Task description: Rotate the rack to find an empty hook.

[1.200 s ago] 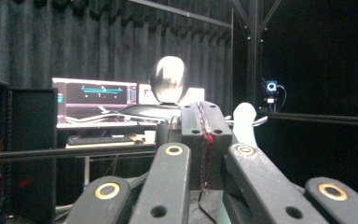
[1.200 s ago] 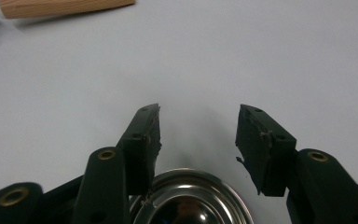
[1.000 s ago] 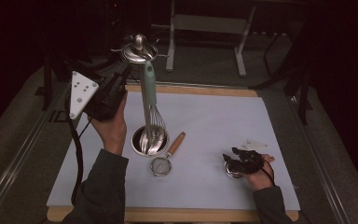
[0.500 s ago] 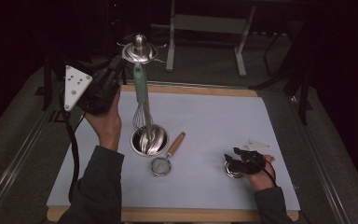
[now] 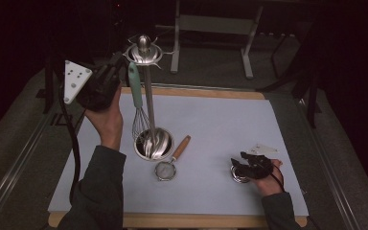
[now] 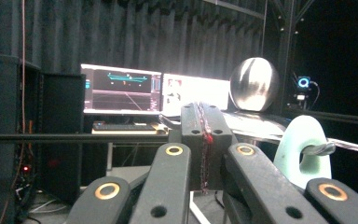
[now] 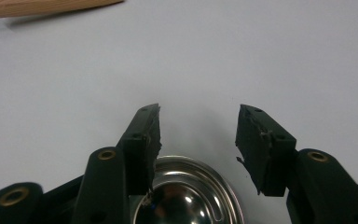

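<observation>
A steel utensil stand point(image 5: 147, 96) rises from a round base on the pale mat. A whisk with a mint-green handle point(image 5: 135, 86) hangs from one of its top hooks, left of the pole. My left gripper point(image 5: 119, 67) is held high beside the handle's top, shut with nothing in it. In the left gripper view its jaws point(image 6: 204, 121) press together; the handle's loop point(image 6: 303, 144) sits on a hook to their right, below the stand's knob point(image 6: 254, 84). My right gripper point(image 5: 238, 163) rests low at the mat's right, open point(image 7: 198, 123) over a small steel cup point(image 7: 186, 196).
A small strainer point(image 5: 165, 170) with a wooden handle point(image 7: 42, 5) lies in front of the stand's base point(image 5: 165, 148). The mat point(image 5: 220, 120) covers a wooden table. Behind it stand lit monitors point(image 6: 121, 88) and dark frames.
The whisk has shifted from the right of the stand's pole to its left. My left gripper has drifted slightly left beside it. The right gripper has kept still.
</observation>
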A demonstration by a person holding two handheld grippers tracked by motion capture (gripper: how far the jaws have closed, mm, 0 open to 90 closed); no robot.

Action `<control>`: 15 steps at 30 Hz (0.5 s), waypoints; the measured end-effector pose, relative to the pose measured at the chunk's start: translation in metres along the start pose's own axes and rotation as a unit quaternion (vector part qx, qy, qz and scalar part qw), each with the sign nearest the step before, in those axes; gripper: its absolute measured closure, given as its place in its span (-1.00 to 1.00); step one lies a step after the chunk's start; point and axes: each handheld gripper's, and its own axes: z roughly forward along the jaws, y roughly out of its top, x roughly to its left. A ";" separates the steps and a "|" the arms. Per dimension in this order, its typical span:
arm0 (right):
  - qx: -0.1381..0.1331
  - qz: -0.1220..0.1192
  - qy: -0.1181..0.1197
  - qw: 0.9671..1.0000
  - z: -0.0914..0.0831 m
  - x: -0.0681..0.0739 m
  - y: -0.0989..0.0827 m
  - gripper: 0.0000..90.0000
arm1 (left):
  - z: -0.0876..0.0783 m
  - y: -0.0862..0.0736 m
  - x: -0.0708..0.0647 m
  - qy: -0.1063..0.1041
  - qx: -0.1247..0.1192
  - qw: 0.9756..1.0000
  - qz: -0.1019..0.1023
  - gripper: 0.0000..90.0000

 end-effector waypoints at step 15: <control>0.001 -0.001 -0.003 1.000 0.000 0.000 -0.001 0.10 | 0.008 0.002 0.003 0.012 0.013 1.000 0.006 0.99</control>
